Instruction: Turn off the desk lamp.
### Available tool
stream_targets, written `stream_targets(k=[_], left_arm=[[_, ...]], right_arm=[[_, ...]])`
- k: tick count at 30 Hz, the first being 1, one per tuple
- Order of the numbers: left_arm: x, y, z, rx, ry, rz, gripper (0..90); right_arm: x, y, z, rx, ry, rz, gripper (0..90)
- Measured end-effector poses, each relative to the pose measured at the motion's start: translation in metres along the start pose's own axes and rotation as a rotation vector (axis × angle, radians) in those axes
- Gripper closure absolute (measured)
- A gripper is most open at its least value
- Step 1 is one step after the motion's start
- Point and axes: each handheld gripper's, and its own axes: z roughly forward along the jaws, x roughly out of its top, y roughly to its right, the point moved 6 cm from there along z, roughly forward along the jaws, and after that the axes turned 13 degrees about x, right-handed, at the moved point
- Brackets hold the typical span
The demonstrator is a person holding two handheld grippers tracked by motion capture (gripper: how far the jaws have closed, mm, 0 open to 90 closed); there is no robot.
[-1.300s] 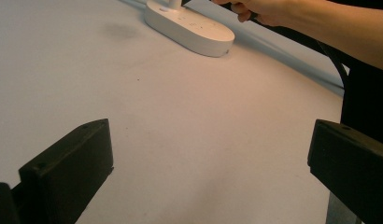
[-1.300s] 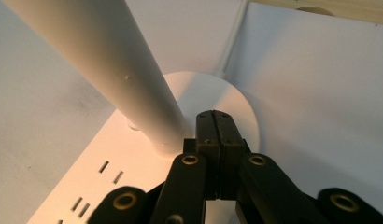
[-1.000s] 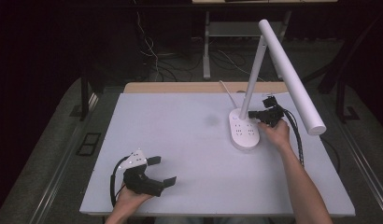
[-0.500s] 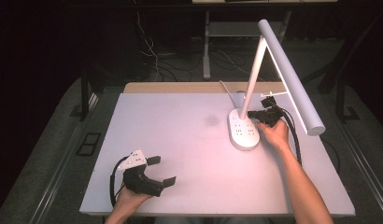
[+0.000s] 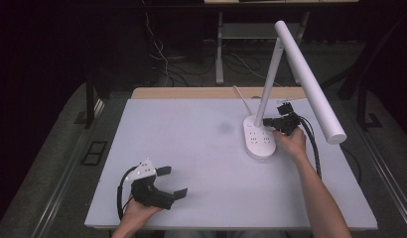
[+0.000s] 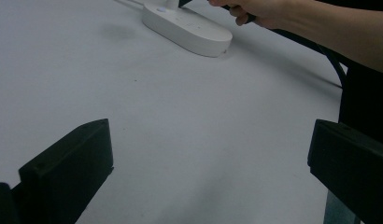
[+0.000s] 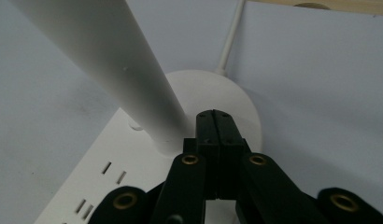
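A white desk lamp stands at the back right of the table, its flat base (image 5: 260,140) carrying power sockets and its stem (image 5: 269,82) rising to a long tube head (image 5: 310,79). My right gripper (image 5: 269,122) is shut with nothing in it, its tips beside the foot of the stem (image 7: 147,93) above the base (image 7: 217,93). Near the front left edge my left gripper (image 5: 172,181) rests open on the table, held by a hand. From the left gripper view the base (image 6: 187,28) lies far off, with the other hand next to it.
The lamp's white cord (image 5: 241,99) runs off the back edge of the white table (image 5: 191,134). A black cable (image 5: 313,144) trails from my right gripper along the forearm. Chair legs and wires sit on the dark floor behind.
My right gripper has shifted slightly left, closer to the lamp stem. The left gripper has stayed put.
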Motion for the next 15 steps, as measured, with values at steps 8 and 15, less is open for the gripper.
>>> stream_targets(k=[8,15], left_arm=[[0.0005,-0.0010,-0.0008,0.002,0.005,-0.002,0.0],[0.0002,0.0000,0.0000,0.001,0.000,0.002,0.0]], right_arm=[[0.0011,-0.0024,-0.0020,-0.017,-0.011,-0.018,90.0],[0.0034,-0.0045,-0.0064,-0.017,0.003,-0.019,90.0]])
